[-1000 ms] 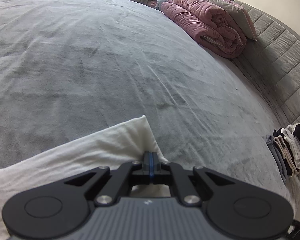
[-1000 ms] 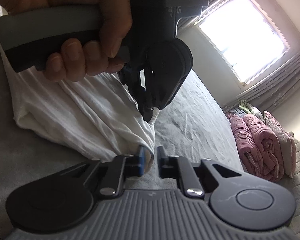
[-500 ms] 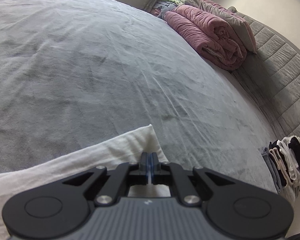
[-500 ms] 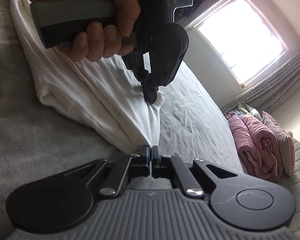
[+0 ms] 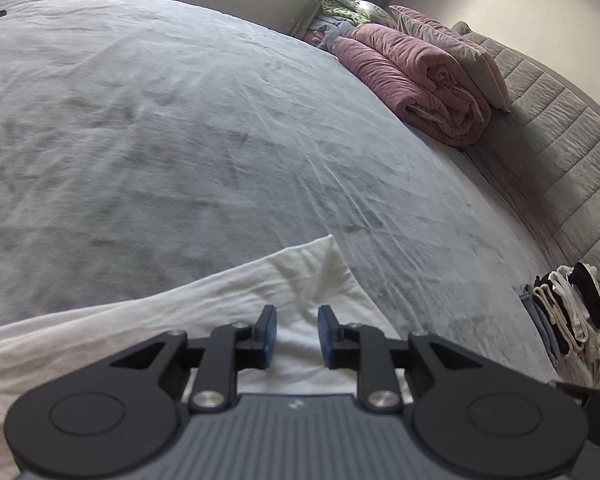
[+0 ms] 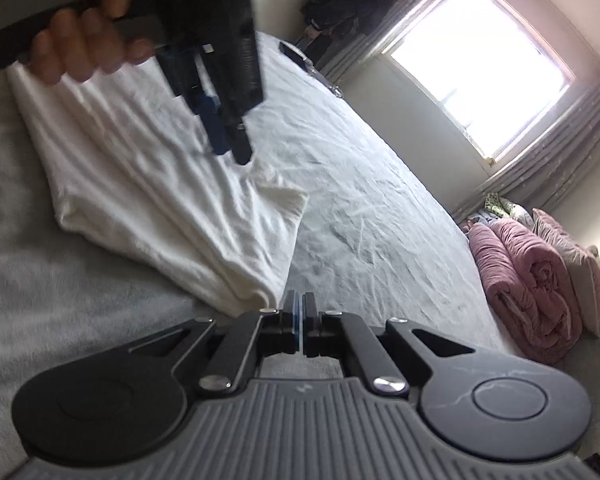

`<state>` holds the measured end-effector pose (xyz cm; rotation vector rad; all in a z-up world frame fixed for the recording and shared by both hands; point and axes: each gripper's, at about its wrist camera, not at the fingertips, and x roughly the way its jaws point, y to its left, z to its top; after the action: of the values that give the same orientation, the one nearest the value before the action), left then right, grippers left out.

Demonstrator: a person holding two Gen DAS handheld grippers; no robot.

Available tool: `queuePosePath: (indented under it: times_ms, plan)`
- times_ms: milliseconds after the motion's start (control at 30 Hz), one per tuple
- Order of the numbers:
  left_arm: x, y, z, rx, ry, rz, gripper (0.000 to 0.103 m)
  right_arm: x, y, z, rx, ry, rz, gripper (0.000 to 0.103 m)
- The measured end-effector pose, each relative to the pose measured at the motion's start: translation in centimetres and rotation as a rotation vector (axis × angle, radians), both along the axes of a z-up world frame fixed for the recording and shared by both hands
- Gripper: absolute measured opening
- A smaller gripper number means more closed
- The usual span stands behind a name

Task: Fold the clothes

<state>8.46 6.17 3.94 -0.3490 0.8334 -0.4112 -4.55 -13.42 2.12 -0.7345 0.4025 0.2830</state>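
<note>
White folded garment (image 6: 172, 216) lies on the grey bed (image 5: 160, 140), its corner pointing into open sheet. The left gripper (image 5: 297, 334) hangs just above it with jaws apart, holding nothing. The right gripper (image 6: 299, 316) sits at the fold's near corner, jaws almost closed and empty; a pink rolled quilt (image 5: 412, 80) and a clothes stack (image 5: 568, 312) line the headboard side.

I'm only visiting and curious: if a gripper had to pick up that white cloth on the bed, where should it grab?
Probably the near corner of the white cloth, beside the right gripper. There the folded layers stack into one thick edge that the fingers could slide around, coming in low along the bed. The flat middle offers nothing to pinch.
</note>
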Motion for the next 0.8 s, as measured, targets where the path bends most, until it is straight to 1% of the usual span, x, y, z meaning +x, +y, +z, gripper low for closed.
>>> queuePosePath:
  times_ms: [67, 100, 200, 267, 333, 400, 500, 633, 700, 800]
  plan:
    - [-1.0, 1.4, 0.3, -0.001, 0.001, 0.03, 0.023, 0.5, 0.5, 0.9, 0.073, -0.005, 0.002, 0.0]
    - [-1.5, 2.0, 0.3, 0.003, 0.003, 0.046, 0.023, 0.9, 0.8, 1.0, 0.102, 0.007, 0.013, 0.0]
    - [-3.3, 3.4, 0.5, 0.043, 0.002, 0.1, 0.023, 2.5, 1.8, 0.3, 0.164, 0.087, 0.036, 0.0]
    - [-4.7, 4.5, 0.7, 0.07, 0.008, 0.149, 0.023, 3.4, 1.7, -0.6, 0.185, 0.152, 0.013, 0.0]
    - [-6.0, 5.7, 0.7, 0.101, 0.032, 0.221, 0.023, 3.5, 0.9, -1.3, 0.202, 0.183, -0.017, 0.0]
    - [-7.2, 7.3, 0.4, 0.108, 0.065, 0.294, 0.025, 2.9, 0.2, -1.6, 0.204, 0.177, -0.027, 0.002]
    - [-8.4, 9.4, -0.1, 0.067, 0.105, 0.368, 0.025, 2.2, -0.1, -1.6, 0.184, 0.177, -0.026, 0.002]
    - [-10.4, 11.2, 0.1, 0.023, 0.13, 0.46, 0.025, 2.2, 0.2, -1.3, 0.136, 0.194, -0.016, 0.002]
    - [-11.3, 11.9, 0.4, 0.015, 0.131, 0.499, 0.027, 2.4, 0.1, -0.9, 0.142, 0.189, -0.016, 0.003]
    - [-12.0, 12.4, 1.1, 0.025, 0.101, 0.524, 0.028, 2.9, -0.2, 0.0, 0.172, 0.171, -0.016, 0.003]
